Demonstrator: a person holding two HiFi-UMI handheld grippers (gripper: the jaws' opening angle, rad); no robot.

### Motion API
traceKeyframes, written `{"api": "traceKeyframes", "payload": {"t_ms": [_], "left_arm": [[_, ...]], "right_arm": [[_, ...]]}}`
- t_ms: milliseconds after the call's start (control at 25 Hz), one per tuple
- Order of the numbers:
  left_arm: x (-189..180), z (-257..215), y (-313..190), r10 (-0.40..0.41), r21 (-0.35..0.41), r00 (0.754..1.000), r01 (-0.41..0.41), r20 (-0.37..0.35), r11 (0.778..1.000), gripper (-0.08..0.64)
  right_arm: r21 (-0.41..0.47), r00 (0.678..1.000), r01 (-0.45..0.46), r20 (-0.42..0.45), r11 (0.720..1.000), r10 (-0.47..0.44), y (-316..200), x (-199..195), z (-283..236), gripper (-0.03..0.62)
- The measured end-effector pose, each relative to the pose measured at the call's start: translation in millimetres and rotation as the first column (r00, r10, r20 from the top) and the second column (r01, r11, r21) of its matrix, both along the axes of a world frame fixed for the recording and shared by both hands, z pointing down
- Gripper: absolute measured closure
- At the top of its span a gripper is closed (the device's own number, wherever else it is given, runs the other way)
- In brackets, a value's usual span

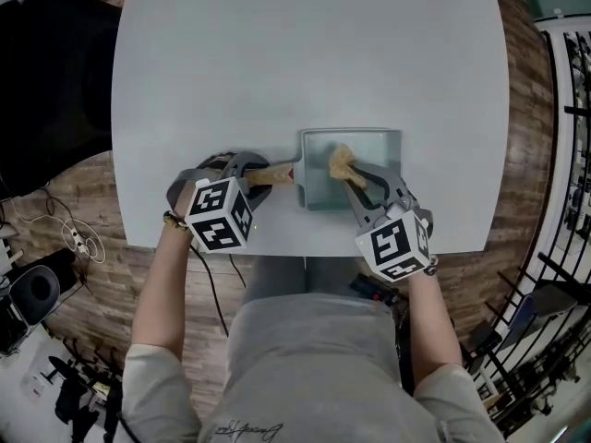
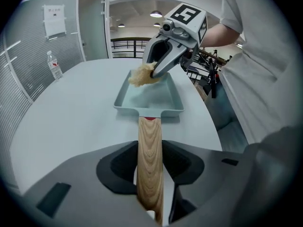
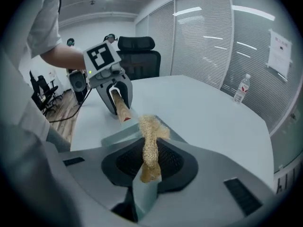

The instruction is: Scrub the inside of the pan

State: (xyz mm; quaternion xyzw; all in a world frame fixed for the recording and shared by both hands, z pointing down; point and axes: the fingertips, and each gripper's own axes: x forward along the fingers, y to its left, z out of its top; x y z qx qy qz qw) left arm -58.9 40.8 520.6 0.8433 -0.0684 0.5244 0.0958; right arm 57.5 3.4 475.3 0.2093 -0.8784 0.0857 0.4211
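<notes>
Two grippers work at one pan. The right gripper (image 3: 147, 169) has its jaws pressed together on the lower end of a tan, fibrous scrubber (image 3: 150, 141), whose frayed free end reaches down inside the pan (image 1: 319, 169); whether it presses on the pan floor I cannot tell. The left gripper (image 2: 150, 164) has its jaws apart around the wooden handle (image 2: 150, 145): the handle lies between them, against the left jaw, with a strip of table showing beside the right jaw. The pan is pale blue-green and rectangular. It sits flat on the white table (image 1: 305, 53), near the edge closest to the person, with its handle pointing to the person's left. A water bottle (image 2: 55, 65) stands far off on the table. A black chair (image 3: 137, 56) stands beyond the table.
</notes>
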Motion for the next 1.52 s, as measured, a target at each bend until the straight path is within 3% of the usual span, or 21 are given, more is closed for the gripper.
{"api": "traceKeyframes", "payload": {"t_ms": [280,680,1000,1360,1520], "left_arm": [[2,-1,1,0.01,-0.009,1.0,-0.01,0.001,1.0,0.402],[3,-3,5,0.017,-0.015,1.0,-0.017,0.009,1.0,0.402],[3,-2,4,-0.013,-0.035,1.0,0.013,-0.003,0.999,0.402],[2,-2,2,-0.038,-0.06,0.999,0.038,-0.004,0.997,0.403],[2,-2,0,-0.037,-0.065,0.999,0.036,-0.003,0.997,0.403]], "right_arm": [[0.039,0.967,0.166,-0.2,0.985,-0.156,-10,-12,33,0.513],[0.019,0.909,0.312,-0.297,0.95,-0.292,-11,-36,57,0.515],[-0.147,0.877,0.342,-0.303,0.928,-0.372,2,-34,64,0.523],[-0.307,0.809,0.409,-0.314,0.859,-0.497,56,-21,64,0.525],[-0.342,0.793,0.414,-0.319,0.843,-0.519,67,-18,63,0.525]]}}
